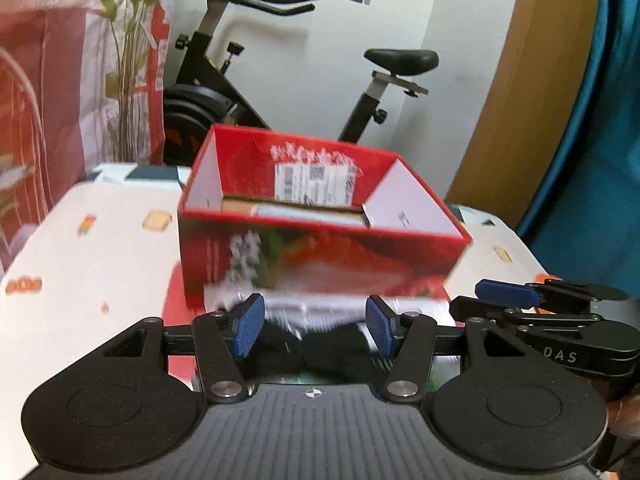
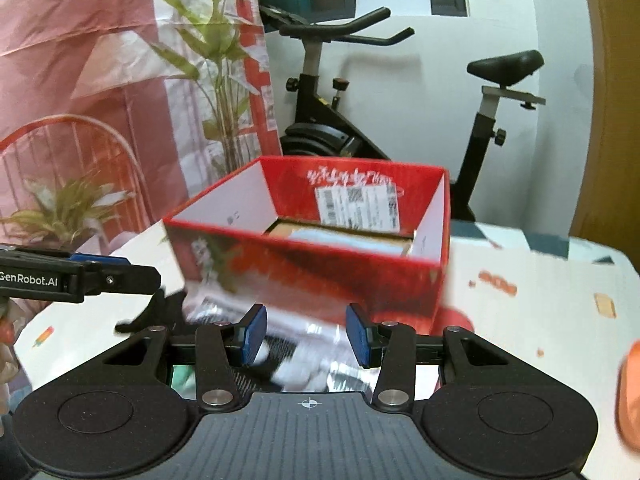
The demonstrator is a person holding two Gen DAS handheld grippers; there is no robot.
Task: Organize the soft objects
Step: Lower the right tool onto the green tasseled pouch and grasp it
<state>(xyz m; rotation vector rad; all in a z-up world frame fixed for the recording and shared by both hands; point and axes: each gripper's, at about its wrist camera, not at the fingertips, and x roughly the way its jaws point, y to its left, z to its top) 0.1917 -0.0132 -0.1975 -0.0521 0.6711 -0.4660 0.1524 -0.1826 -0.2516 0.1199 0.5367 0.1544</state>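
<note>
A: Start at the fingers. What are they doing?

B: The left gripper has its blue pads about half apart, with a dark soft bundle lying between them. The picture is blurred, so I cannot tell whether the pads press on it. The right gripper stands narrower, over a crinkly clear packet with something white and black inside; whether it is gripped I cannot tell either.

A: And beyond the fingers?

B: Just ahead of both sits an open red box, printed with strawberries, on a white tablecloth with small food prints. There is a flat brown and pale layer on its floor, otherwise it has room. The right gripper shows at the edge of the left view, so the two hands are side by side.

A: So the step in hand?

B: I judge it is carrying the soft things toward the box. To do it well, clear the near wall before going forward, since a limp bundle can snag on the rim. Lower it well inside before letting go, and keep the two grippers from bumping each other.

A: Anything behind?

B: An exercise bike and a plant, well apart from the work.
</note>
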